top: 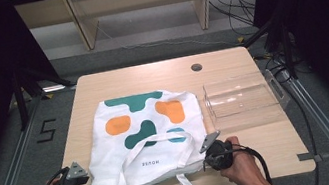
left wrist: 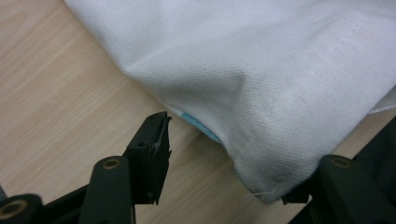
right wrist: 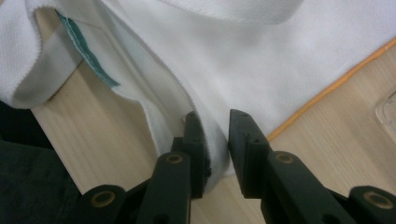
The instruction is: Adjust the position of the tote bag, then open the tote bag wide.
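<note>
Two grippers at bag (top: 145,135) | left (left wrist: 224,161) released, jaws wide about corner | right (right wrist: 215,140) clamps hem | box (top: 242,101) beside

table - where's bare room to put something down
Bare wood runs along the far edge of the table, past the bag, up to the round grommet. A narrow strip lies left of the bag, and a patch at the near right corner, below the clear tray. The near edge is crowded by bag and tongs.
</note>
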A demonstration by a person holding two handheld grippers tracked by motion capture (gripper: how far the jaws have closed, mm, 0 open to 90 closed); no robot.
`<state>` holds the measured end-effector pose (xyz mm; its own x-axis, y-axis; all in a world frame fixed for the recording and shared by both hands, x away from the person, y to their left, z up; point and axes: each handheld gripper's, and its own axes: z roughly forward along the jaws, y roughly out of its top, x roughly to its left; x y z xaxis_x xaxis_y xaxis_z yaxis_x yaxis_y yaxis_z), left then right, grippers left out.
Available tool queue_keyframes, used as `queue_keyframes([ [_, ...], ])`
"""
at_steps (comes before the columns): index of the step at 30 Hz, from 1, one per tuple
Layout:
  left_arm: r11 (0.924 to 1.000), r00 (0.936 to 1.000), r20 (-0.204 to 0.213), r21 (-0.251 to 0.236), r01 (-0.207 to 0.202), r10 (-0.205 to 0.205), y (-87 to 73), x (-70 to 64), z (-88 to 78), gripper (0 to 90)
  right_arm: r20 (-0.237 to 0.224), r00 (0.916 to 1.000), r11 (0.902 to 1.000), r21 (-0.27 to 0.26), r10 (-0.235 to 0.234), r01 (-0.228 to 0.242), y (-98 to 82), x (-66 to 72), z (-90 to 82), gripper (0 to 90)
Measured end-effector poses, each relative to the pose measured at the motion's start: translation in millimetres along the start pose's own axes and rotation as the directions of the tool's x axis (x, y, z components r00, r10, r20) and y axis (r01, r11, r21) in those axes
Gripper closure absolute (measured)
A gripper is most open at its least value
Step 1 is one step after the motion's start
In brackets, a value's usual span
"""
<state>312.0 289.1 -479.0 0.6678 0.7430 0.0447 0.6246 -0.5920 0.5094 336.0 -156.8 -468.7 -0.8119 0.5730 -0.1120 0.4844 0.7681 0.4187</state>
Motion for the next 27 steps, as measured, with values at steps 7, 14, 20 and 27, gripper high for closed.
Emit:
queue_keyframes([
  [7,1.0000,0.9994,0.034,-0.002,0.004,-0.004,8.5,-0.7,7.4,48.1,-0.004,0.9992,0.9991,-0.015,0.039,-0.040,-2.5,-0.8,-1.5,72.8],
  [14,0.9982,0.9995,0.023,-0.056,-0.020,0.021,9.7,2.3,-7.7,80.5,0.001,0.9997,0.9995,-0.019,0.026,-0.026,-2.0,-4.1,0.3,72.8],
  [20,0.9894,0.9992,0.028,-0.143,-0.025,0.030,7.9,-0.6,-16.6,81.9,0.000,0.9994,0.9984,-0.046,0.034,-0.034,0.1,-6.9,-5.2,82.3],
  [27,0.9851,0.9986,0.042,-0.170,-0.024,0.032,8.7,-3.9,-25.4,81.0,0.019,0.9982,0.9921,-0.113,0.058,-0.055,2.4,-13.6,-24.6,84.3],
])
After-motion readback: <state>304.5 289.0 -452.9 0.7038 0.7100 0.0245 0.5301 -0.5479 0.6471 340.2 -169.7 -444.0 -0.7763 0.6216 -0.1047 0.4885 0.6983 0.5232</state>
